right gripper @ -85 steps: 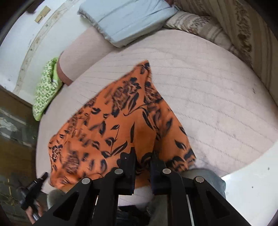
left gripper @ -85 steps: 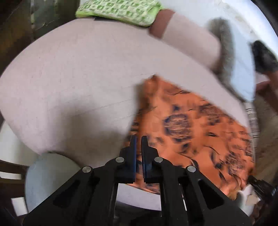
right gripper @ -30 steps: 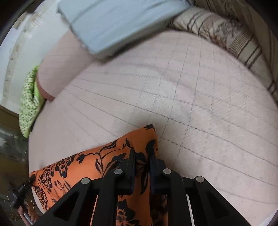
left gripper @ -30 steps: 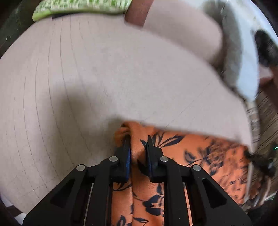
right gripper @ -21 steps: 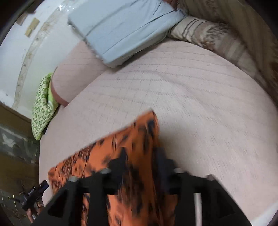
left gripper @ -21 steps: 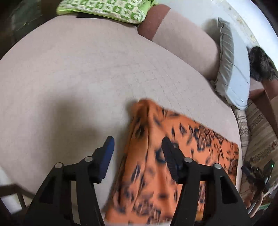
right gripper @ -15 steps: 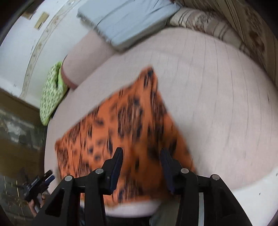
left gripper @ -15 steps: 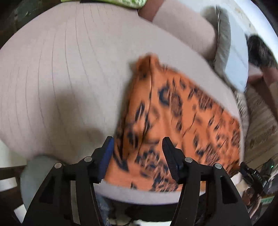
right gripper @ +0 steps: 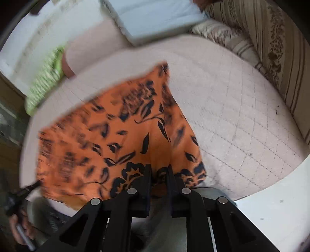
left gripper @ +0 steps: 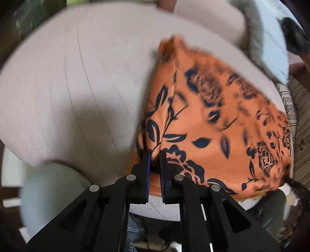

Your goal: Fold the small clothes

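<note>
pinching near edge of orange floral cloth [left gripper: 222, 116] on pink cushion [left gripper: 67, 87], left gripper [left gripper: 154, 155] and right gripper [right gripper: 158, 170] both clamped

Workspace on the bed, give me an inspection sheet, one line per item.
Surface: pale quilted bed cover, stitched in a grid.
Job's things: orange cloth with dark floral print, lying near the front edge.
Clutter: light blue pillow, striped pillow, green patterned fabric at the far side.
Grippers: left gripper and right gripper both have their jaws shut on the cloth's near edge.
Cables: nothing seen.
Surroundings: striped patterned upholstery on the right.
</note>
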Action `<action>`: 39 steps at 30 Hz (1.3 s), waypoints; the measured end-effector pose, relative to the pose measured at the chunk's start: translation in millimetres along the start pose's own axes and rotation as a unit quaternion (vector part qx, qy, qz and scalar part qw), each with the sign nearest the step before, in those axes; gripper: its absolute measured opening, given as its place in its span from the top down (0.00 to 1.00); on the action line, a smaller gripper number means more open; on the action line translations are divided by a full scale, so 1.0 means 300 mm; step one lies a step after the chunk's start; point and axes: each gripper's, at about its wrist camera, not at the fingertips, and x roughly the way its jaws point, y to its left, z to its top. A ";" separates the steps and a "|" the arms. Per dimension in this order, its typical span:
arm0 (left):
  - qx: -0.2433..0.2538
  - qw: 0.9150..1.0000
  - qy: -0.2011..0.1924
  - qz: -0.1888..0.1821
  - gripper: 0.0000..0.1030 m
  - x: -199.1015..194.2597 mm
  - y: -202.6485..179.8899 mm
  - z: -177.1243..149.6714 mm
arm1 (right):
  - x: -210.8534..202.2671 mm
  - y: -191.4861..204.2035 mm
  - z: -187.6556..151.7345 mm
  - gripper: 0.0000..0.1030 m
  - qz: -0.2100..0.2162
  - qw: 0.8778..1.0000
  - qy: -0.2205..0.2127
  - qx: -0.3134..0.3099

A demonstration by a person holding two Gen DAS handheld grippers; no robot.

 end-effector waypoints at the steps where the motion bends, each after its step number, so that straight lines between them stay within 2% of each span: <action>1: -0.019 1.000 -0.001 -0.015 0.91 -0.009 0.019 -0.006 | 0.048 -0.022 0.001 0.88 0.001 1.000 0.022 0.011; 3: -0.044 0.998 0.000 -0.047 0.91 -0.058 0.053 -0.019 | 0.070 -0.063 -0.011 0.88 0.023 0.998 0.037 0.053; 6: -0.063 0.996 -0.026 -0.057 0.89 -0.144 0.112 -0.036 | -0.035 -0.090 -0.032 0.87 0.059 0.995 -0.007 0.078; 8: -0.072 0.995 -0.040 -0.055 0.79 -0.191 0.136 -0.046 | -0.105 -0.089 -0.044 0.87 0.058 0.995 -0.029 0.078; 10: -0.078 0.994 -0.051 -0.058 0.61 -0.215 0.147 -0.051 | -0.194 -0.069 -0.059 0.87 0.071 0.993 -0.068 0.065; 11: -0.081 0.993 -0.059 -0.056 0.58 -0.223 0.150 -0.051 | -0.248 -0.047 -0.066 0.85 0.087 0.990 -0.096 0.054; 13: -0.077 0.994 -0.065 -0.053 0.50 -0.220 0.128 -0.046 | -0.307 -0.006 -0.063 0.70 0.115 0.985 -0.122 0.040; 14: -0.072 0.994 -0.063 -0.052 0.50 -0.206 0.110 -0.040 | -0.331 0.024 -0.066 0.56 0.132 0.982 -0.132 0.034; 15: -0.067 0.995 -0.058 -0.051 0.50 -0.198 0.108 -0.036 | -0.353 0.062 -0.066 0.52 0.150 0.977 -0.146 0.031; 17: -0.061 0.996 -0.048 -0.053 0.50 -0.167 0.089 -0.030 | -0.372 0.136 -0.067 0.51 0.169 0.972 -0.162 0.025; 19: -0.064 0.995 -0.046 -0.055 0.50 -0.136 0.089 -0.024 | -0.359 0.229 -0.052 0.51 0.180 0.972 -0.152 0.008; 21: -0.071 0.995 -0.035 -0.056 0.50 -0.090 0.087 -0.016 | -0.340 0.315 -0.043 0.51 0.212 0.967 -0.137 -0.017; 24: -0.076 0.994 -0.020 -0.079 0.50 -0.038 0.086 -0.010 | -0.303 0.435 -0.032 0.51 0.245 0.961 -0.115 -0.055; 28: -0.091 0.990 -0.033 -0.101 0.50 -0.004 0.120 -0.009 | -0.212 0.604 -0.002 0.51 0.216 0.969 -0.077 -0.096; 32: -0.096 0.983 -0.041 -0.153 0.50 0.002 0.156 -0.004 | -0.119 0.727 0.026 0.51 0.217 0.967 -0.032 -0.131; 34: -0.088 0.983 -0.047 -0.154 0.50 0.006 0.150 -0.004 | -0.065 0.799 0.038 0.51 0.213 0.967 -0.001 -0.143; 39: -0.093 0.983 -0.051 -0.149 0.50 0.028 0.150 0.011 | 0.004 0.936 0.057 0.52 0.187 0.969 0.010 -0.162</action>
